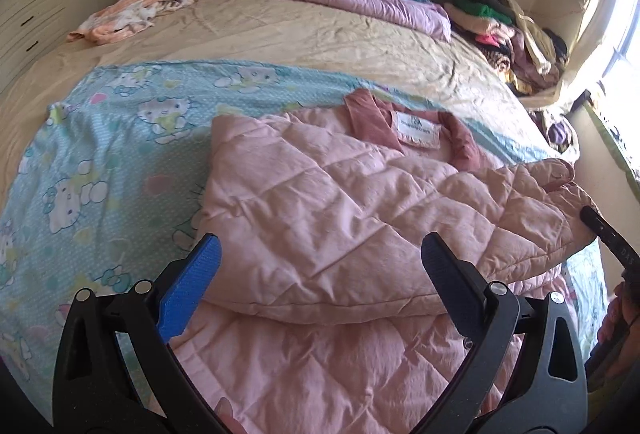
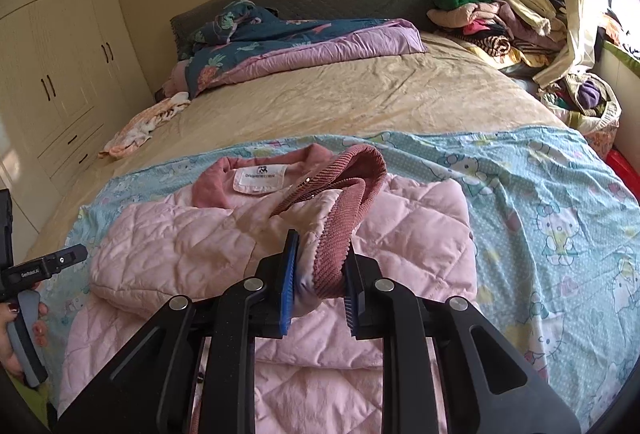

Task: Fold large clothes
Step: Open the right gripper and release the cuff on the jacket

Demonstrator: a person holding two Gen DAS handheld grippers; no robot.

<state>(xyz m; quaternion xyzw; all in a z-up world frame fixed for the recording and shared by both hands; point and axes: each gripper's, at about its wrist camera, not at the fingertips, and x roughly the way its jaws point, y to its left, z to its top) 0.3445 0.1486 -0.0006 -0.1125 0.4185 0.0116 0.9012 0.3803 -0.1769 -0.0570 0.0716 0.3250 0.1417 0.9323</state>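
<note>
A pink quilted jacket (image 1: 320, 210) with a dark pink corduroy collar (image 1: 370, 122) and a white label lies on a light blue cartoon-print sheet (image 1: 104, 154) on the bed. Its left side is folded over the front. My left gripper (image 1: 320, 254) is open and empty, low over the jacket's folded part. My right gripper (image 2: 320, 254) is shut on the jacket's sleeve at its corduroy cuff (image 2: 336, 246) and holds it above the jacket's body (image 2: 192, 250). The right gripper's tip also shows at the right edge of the left wrist view (image 1: 600, 224).
A beige bedsheet (image 2: 360, 94) covers the bed beyond the blue sheet. A folded purple and dark floral quilt (image 2: 304, 42) lies at the headboard. A pile of clothes (image 2: 500, 18) sits at the far right corner. A peach cloth (image 2: 140, 126) lies at the left. Cream wardrobes (image 2: 52, 74) stand left.
</note>
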